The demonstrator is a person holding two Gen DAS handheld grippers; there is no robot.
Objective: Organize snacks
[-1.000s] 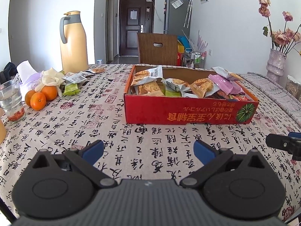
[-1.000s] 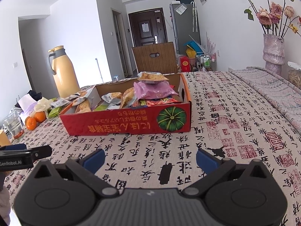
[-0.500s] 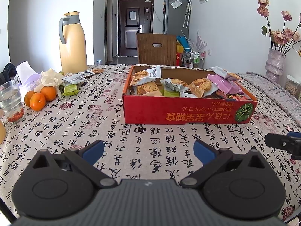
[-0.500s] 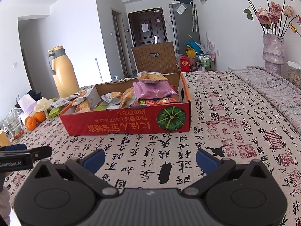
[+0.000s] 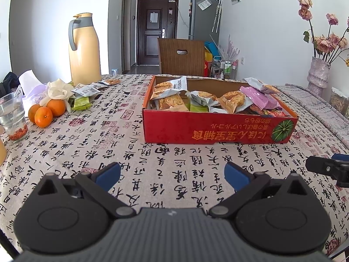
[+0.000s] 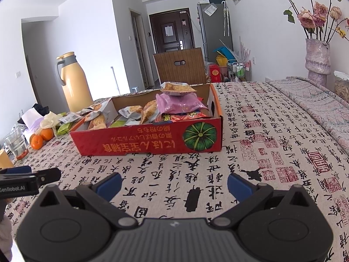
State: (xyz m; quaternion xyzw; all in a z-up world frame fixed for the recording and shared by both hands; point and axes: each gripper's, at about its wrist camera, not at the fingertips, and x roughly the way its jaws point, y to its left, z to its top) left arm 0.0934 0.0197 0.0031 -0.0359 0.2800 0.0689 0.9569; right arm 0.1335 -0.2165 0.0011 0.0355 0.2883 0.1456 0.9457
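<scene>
Nothing moved. Both grippers, left (image 5: 172, 172) and right (image 6: 174, 182), wide, empty. Risk: overfilled box (image 5: 218, 128) sheds packets (image 5: 257, 97) if nudged.

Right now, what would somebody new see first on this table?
The red cardboard box in the middle of the table, heaped with snack packets, a pink packet near its right end. Left of it stand a tall yellow thermos jug and some oranges. Both grippers are open and hold nothing.

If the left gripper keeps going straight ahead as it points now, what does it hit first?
Most likely the near red wall of the snack box. The left gripper is open with only bare tablecloth ahead; depth is uncertain.
</scene>
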